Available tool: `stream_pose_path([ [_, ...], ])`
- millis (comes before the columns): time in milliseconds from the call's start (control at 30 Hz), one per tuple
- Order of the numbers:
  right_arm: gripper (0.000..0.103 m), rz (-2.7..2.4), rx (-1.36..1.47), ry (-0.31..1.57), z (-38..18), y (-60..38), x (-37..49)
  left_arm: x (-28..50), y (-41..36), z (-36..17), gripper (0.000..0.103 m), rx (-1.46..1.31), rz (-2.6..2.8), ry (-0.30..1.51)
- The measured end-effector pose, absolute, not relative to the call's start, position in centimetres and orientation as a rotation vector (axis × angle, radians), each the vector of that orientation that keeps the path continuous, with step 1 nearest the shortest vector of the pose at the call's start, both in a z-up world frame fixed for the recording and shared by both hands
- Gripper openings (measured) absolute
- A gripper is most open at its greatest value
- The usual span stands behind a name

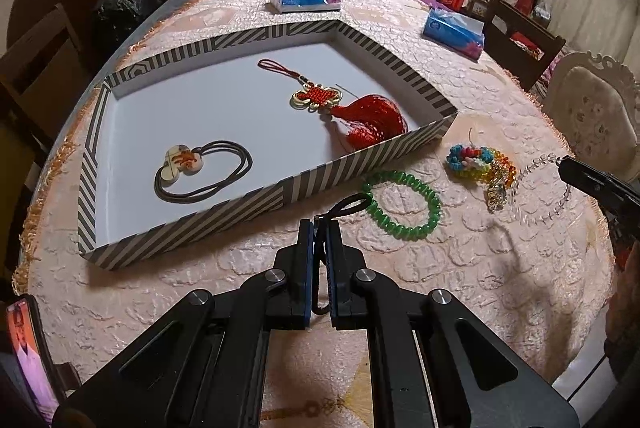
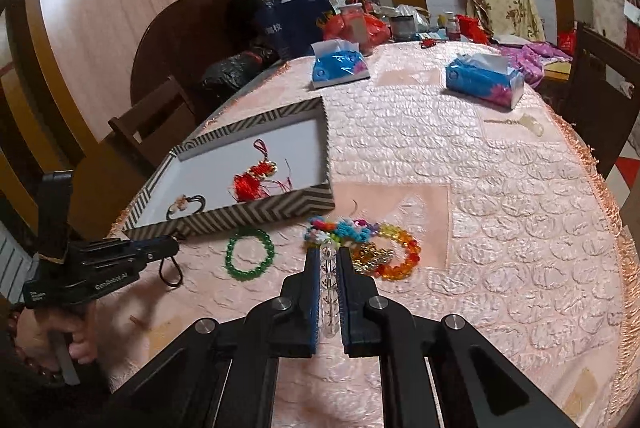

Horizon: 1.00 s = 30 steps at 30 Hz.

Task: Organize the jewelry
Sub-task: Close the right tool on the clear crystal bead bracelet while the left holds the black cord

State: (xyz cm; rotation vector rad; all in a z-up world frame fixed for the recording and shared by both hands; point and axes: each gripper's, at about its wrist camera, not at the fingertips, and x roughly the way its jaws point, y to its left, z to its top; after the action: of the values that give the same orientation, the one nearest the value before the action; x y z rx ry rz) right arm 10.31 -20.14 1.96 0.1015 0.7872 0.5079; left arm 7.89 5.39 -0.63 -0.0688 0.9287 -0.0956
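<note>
Both tongs clamp: "GenRobot.AI"-marked left tongs [image 2: 172, 248] on black cord [image 1: 348, 206], right tongs [image 2: 329, 256] on clear beads [image 2: 327, 276].

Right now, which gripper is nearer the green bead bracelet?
Left. The left gripper sits just beside the green bead bracelet, clamping a black cord; the right gripper, shut on the clear bead strand, is past the colorful beads.

Black left gripper [image 2: 160, 248] with silver screws, blue pads, white lettering.

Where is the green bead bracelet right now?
The green bead bracelet lies flat on the pink tablecloth, outside the striped tray near its front wall, between the left gripper and the colourful bead pile.
</note>
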Motion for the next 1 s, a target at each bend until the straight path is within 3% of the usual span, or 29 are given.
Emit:
stream_pose_path([
  [1000,0.007,0.492,0.057,0.744,4.5,-18.5,10.4,7.7,6.4,1.3,0.004,-0.131,-0.112,0.876],
])
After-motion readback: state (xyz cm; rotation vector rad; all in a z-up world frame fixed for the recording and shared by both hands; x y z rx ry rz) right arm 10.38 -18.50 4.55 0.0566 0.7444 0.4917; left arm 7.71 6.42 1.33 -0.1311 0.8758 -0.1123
